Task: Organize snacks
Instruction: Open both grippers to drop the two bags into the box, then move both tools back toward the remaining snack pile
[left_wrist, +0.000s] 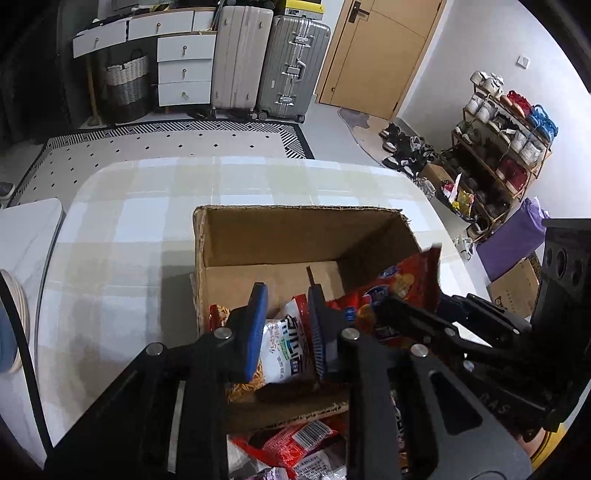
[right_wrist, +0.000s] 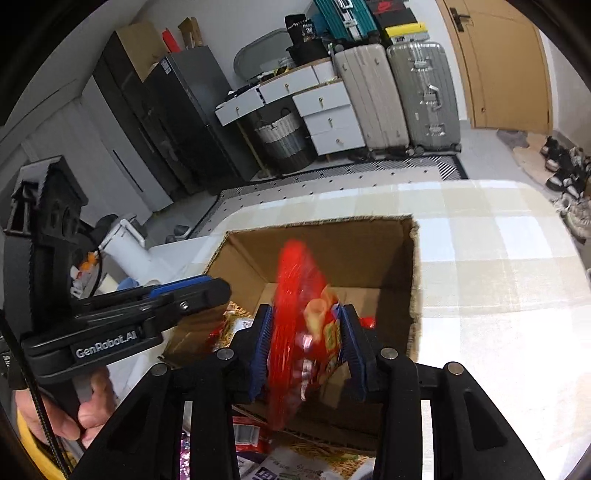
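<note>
A table (left_wrist: 122, 221) covered by a pale checked cloth fills the middle of both views. A cardboard box (left_wrist: 280, 236) with its top open is placed on the table, at centre frame in the left wrist view and centre to lower centre in the right wrist view.

The left gripper (left_wrist: 286, 314) is positioned over the near left part of the box, at lower centre of the left wrist view. A white snack packet (left_wrist: 282, 343) with blue print is seen between its blue pads; whether the pads press on it cannot be told from the pictures, though the gap is narrow. The same gripper (right_wrist: 207, 286) is seen from the side at the left of the right wrist view, held by a hand (right_wrist: 79, 410) at lower left.

The right gripper (right_wrist: 306, 325) is positioned above the near edge of the box, at lower centre of its own view. A red snack bag (right_wrist: 295, 314) is pinched between its blue pads and is blurred; it stands upright over the box opening. In the left wrist view this bag (left_wrist: 402, 280) is seen at centre right, leaning over the right wall of the box.

Further packets (left_wrist: 299, 443) lie on the table in front of the box, at the bottom of the frame.
</note>
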